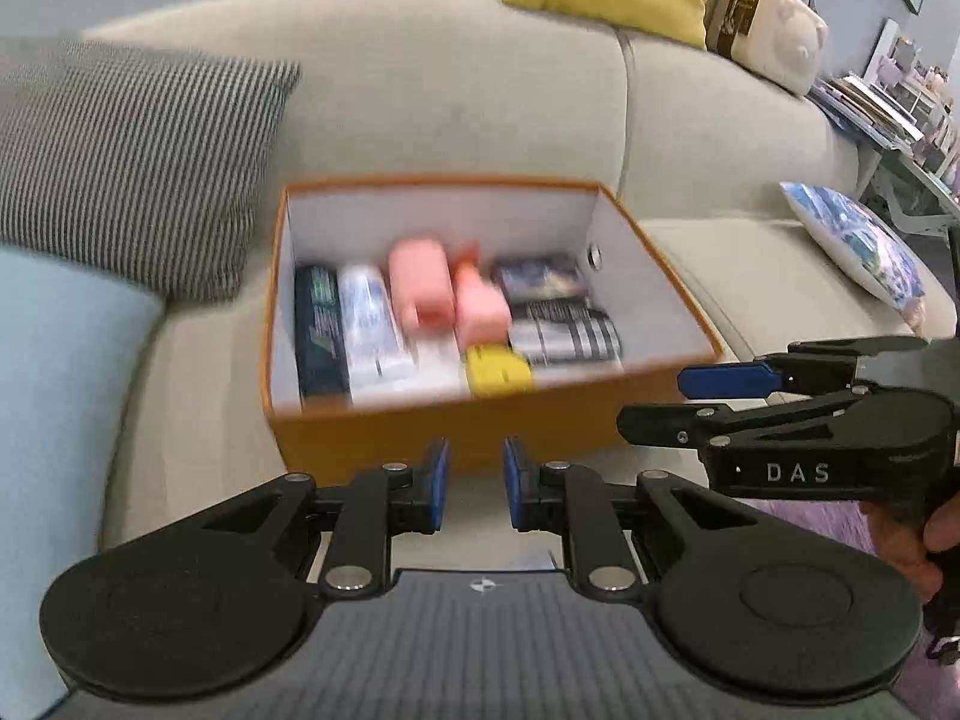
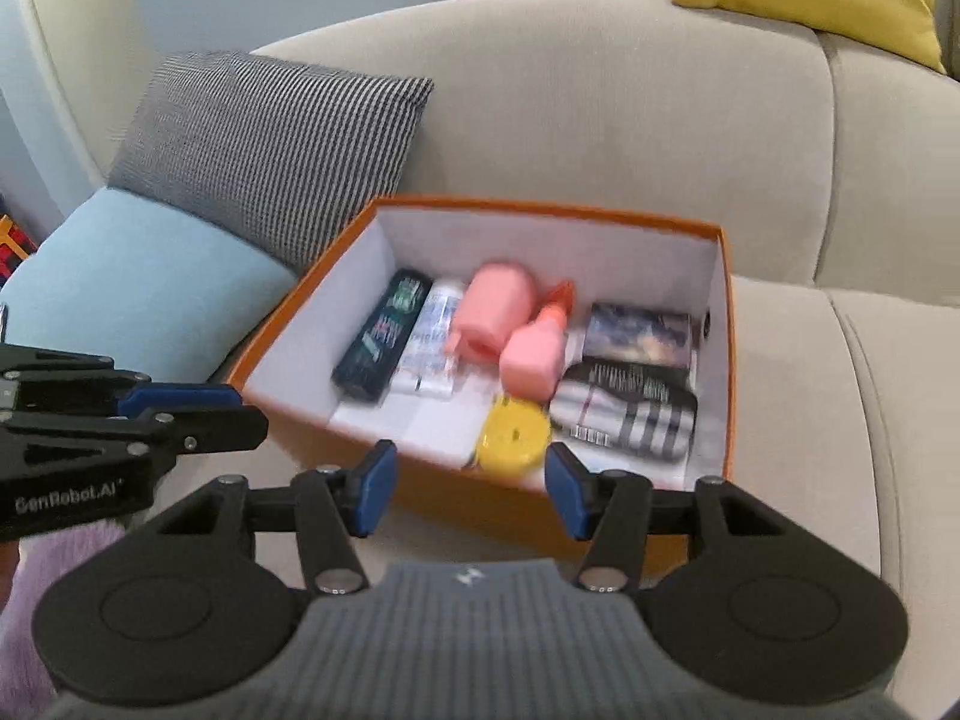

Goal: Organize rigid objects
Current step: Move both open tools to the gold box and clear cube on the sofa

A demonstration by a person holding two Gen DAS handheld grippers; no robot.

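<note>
Seven or so rigid items already lie side by side in the orange box (image 2: 727, 324) on the sofa seat (image 2: 798, 360): a dark tube (image 2: 384, 339), a white tube (image 2: 435, 339), two pink bottles (image 2: 498, 315), a yellow disc (image 2: 513, 435) and two packs (image 2: 624, 414). Judging by this, the sorting looks nearly done. Neither gripper carries anything: the left gripper (image 1: 476, 483), nearly closed, and the right gripper (image 2: 470, 489), fingers parted, hover just outside the box's near wall.
</note>
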